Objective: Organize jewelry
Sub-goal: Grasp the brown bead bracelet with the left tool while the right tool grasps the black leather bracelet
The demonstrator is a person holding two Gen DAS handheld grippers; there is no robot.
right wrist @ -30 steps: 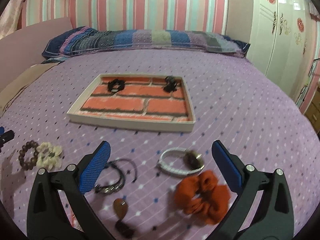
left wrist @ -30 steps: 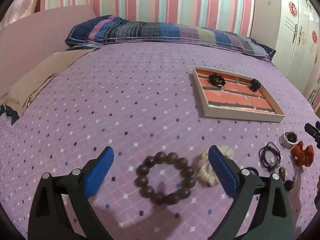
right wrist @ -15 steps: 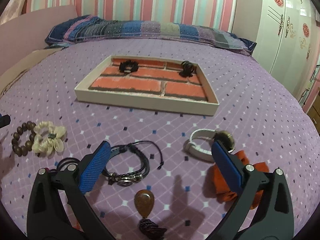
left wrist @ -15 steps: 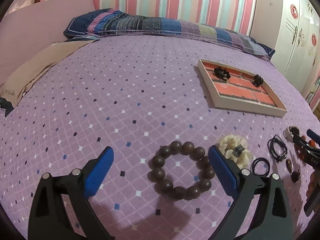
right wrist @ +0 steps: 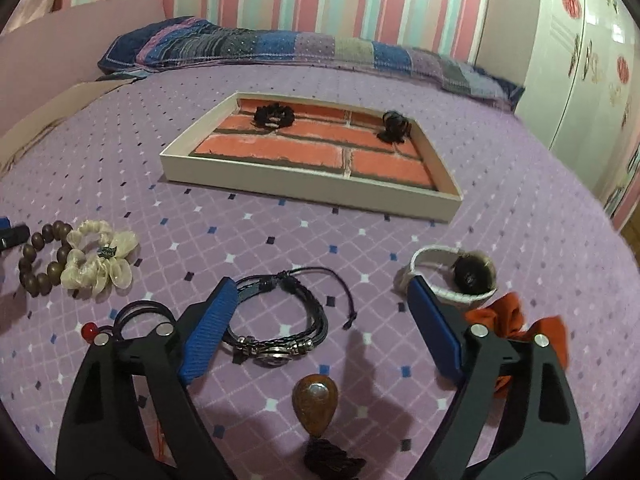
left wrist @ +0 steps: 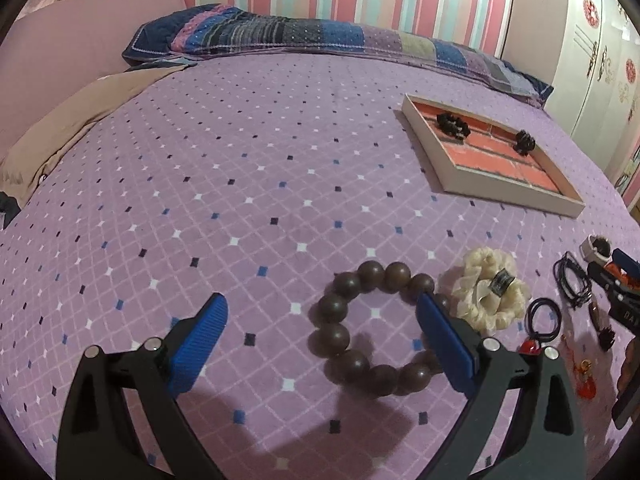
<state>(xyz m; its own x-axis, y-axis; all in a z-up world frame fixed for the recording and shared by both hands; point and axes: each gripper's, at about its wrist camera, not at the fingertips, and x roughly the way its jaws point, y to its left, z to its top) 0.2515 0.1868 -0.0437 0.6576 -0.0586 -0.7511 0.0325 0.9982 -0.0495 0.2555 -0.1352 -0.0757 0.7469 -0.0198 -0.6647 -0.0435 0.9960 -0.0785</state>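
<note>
My left gripper (left wrist: pixel 320 332) is open low over the bed, with a brown bead bracelet (left wrist: pixel 340 332) between its fingers, toward the right one. A cream fabric flower scrunchie (left wrist: pixel 490 294) lies just right of it. My right gripper (right wrist: pixel 318 326) is open over a black braided bracelet (right wrist: pixel 280 320) and an amber teardrop pendant (right wrist: pixel 315 402). A white band with a dark stone (right wrist: pixel 452 274) and an orange scrunchie (right wrist: pixel 516 320) lie by its right finger. The brick-patterned tray (right wrist: pixel 308 190) holds two black hair pieces (right wrist: pixel 274 116).
The purple patterned bedspread (left wrist: pixel 240 200) carries everything. A black hair tie with a red bead (right wrist: pixel 132 316) lies left of my right gripper. A striped pillow (left wrist: pixel 320 36) and a white wardrobe (right wrist: pixel 580 60) stand at the back and right.
My left gripper has shifted left, so the bead bracelet now sits toward its right finger. My right gripper has moved forward and lower, over the black braided bracelet.
</note>
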